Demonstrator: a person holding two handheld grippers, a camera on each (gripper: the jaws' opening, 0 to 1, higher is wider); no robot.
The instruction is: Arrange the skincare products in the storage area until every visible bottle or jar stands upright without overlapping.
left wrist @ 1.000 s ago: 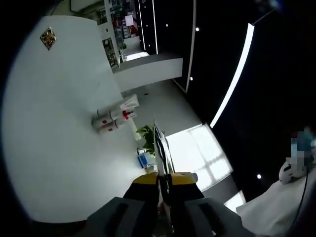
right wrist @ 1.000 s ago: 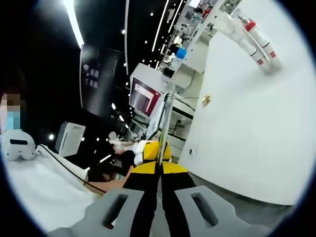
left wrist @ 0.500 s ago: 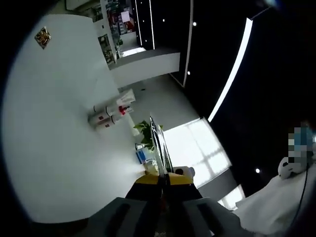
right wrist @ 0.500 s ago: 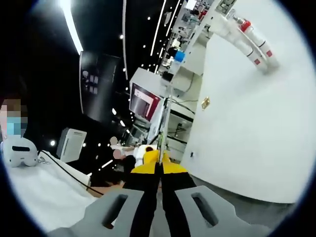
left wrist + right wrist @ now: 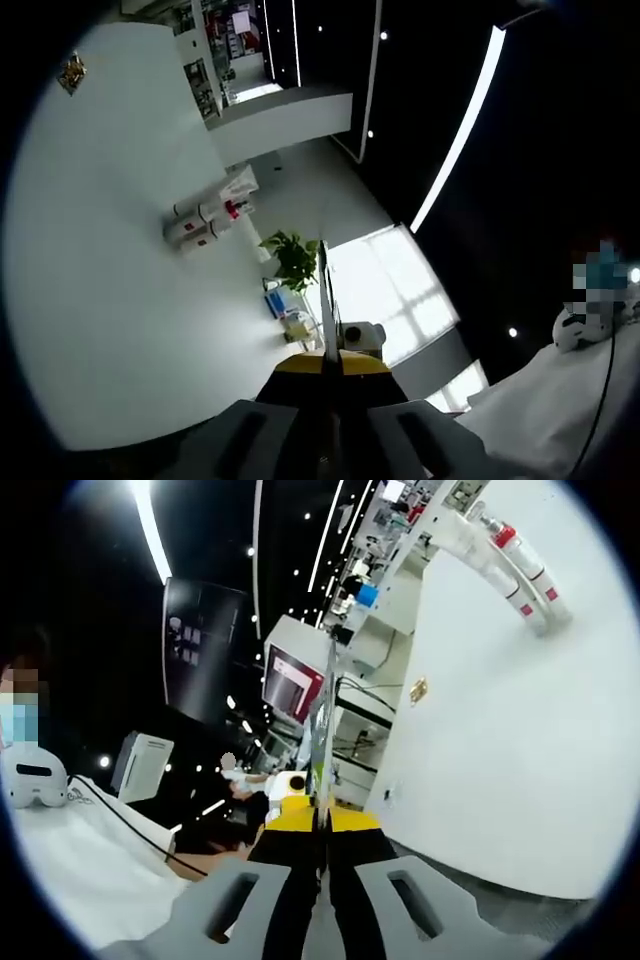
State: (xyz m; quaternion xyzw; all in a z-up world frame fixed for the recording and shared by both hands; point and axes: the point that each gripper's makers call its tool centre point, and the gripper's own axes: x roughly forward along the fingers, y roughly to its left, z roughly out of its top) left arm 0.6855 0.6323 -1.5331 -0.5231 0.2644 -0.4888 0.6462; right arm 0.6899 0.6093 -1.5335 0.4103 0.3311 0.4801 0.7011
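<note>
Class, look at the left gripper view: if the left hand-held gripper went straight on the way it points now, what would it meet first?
Probably nothing close. The left hand-held gripper, jaws shut, points past the white table's edge toward the bright window. The skincare bottles lie well off that line. Depth is unclear.

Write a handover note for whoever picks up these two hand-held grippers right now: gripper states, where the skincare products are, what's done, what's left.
Left hand-held gripper: jaws shut, holding nothing, raised off the white table.
Right hand-held gripper: jaws shut, holding nothing, also away from the products.
Skincare bottles: a small cluster of white bottles with red marks and a red cap, close together on the white table; in the right gripper view they sit at the far end. The tilted views do not settle whether they stand upright or lie.
Done: nothing evident.
Left: reach the cluster, stand each bottle upright and spaced apart.
</note>
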